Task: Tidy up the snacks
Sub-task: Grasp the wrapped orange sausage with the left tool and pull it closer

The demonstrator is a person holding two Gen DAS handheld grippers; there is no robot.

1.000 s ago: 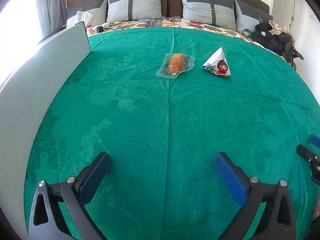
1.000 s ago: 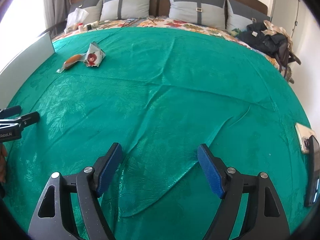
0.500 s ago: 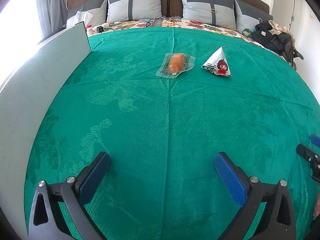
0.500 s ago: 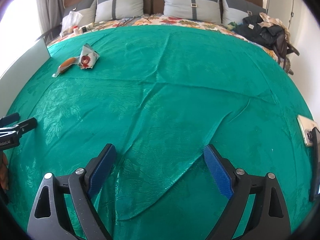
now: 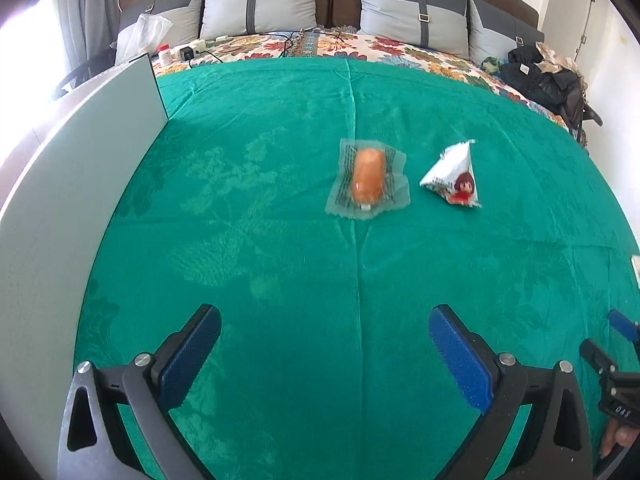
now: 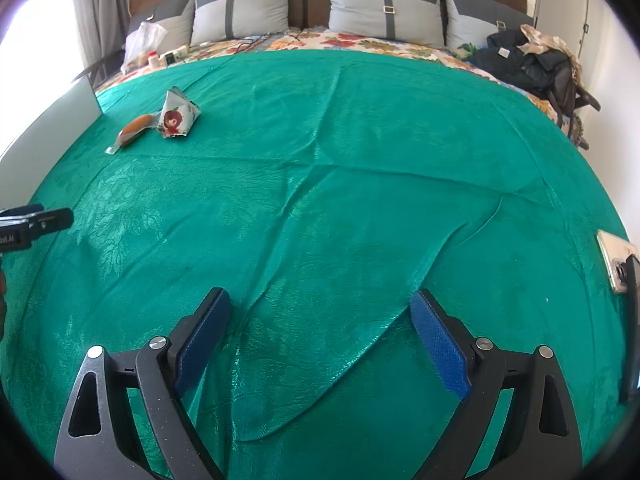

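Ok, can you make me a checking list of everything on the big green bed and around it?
Surface: green patterned bedspread, creased, over a floral sheet.
Job's things: orange bun in a clear wrapper beside a white pyramid snack pack with a red cartoon figure, apart from both grippers.
Clutter: white plastic bag and small jar by the pillows; phone at the bed's edge.
Grippers: left gripper open, empty; right gripper open, empty.
Cables: black cords and a charger near the pillows.
Surroundings: grey pillows, pale upright board, dark clothes pile, curtain.
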